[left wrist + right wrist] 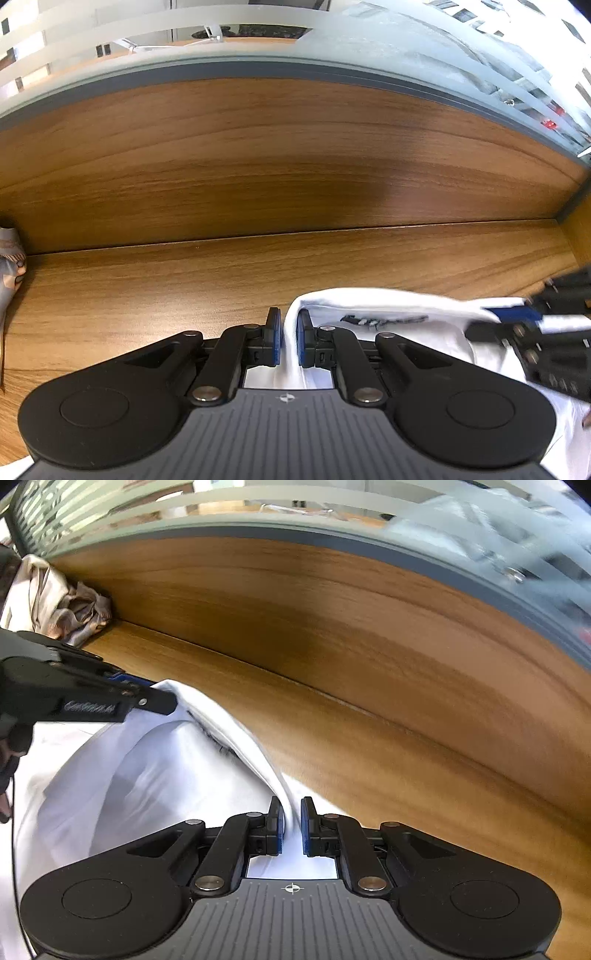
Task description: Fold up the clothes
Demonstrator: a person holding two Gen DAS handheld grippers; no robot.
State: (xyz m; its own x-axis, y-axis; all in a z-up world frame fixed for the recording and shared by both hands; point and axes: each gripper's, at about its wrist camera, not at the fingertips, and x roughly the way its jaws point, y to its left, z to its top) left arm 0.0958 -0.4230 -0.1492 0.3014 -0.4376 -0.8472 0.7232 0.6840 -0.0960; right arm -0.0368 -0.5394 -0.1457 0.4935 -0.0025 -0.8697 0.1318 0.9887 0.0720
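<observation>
A white garment [388,306] with a dark printed mark lies on the wooden table [147,280]. My left gripper [289,338] is shut on a fold of its edge, the cloth pinched between the blue pads. My right gripper [292,825] is shut on another fold of the same white garment [155,775], which is lifted and stretched between the two grippers. The right gripper also shows at the right of the left wrist view [532,325]. The left gripper shows at the left of the right wrist view [147,698].
A crumpled beige patterned cloth [62,602] lies in the far left corner, also at the left edge of the left wrist view [11,258]. A wooden partition [277,155] topped with frosted glass rises behind the table. A side wall [580,229] closes the right.
</observation>
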